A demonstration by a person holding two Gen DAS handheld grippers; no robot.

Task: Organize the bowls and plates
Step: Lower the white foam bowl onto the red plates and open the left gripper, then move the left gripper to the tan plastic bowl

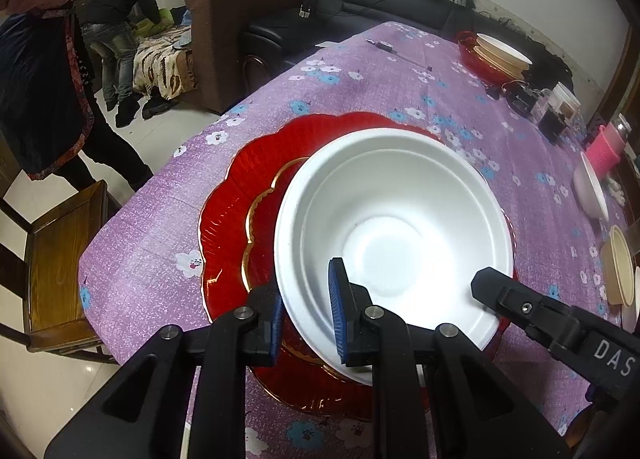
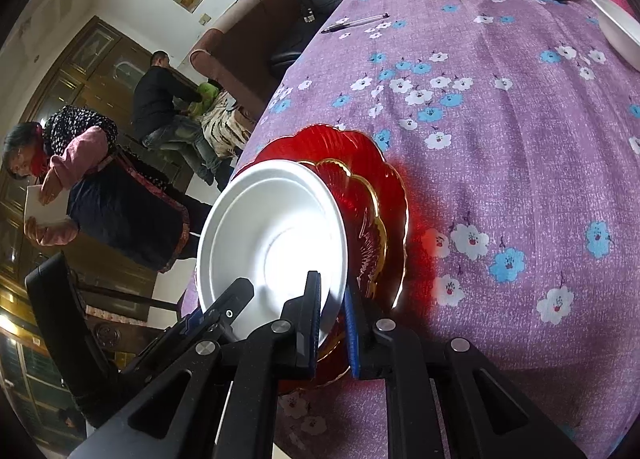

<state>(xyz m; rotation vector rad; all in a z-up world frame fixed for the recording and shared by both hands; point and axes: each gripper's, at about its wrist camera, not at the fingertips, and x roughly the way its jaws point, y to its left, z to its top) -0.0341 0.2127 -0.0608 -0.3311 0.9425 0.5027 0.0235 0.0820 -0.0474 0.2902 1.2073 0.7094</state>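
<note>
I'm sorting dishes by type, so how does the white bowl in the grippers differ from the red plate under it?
The white bowl is plain, matte and opaque; the red plate looks glassy and ribbed. The bowl's rim is a smooth circle, while the plate's edge is scalloped. The bowl is deep and the plate shallow. The left gripper and right gripper both straddle the bowl's rim, whereas the plate lies on the tablecloth. Both are round tableware.

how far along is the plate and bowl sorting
Done: a far stack, bowls in a red dish. In hand: both grippers, left gripper and right gripper, straddle the white bowl rim over two red plates. Left: loose white bowl and beige bowls.
</note>
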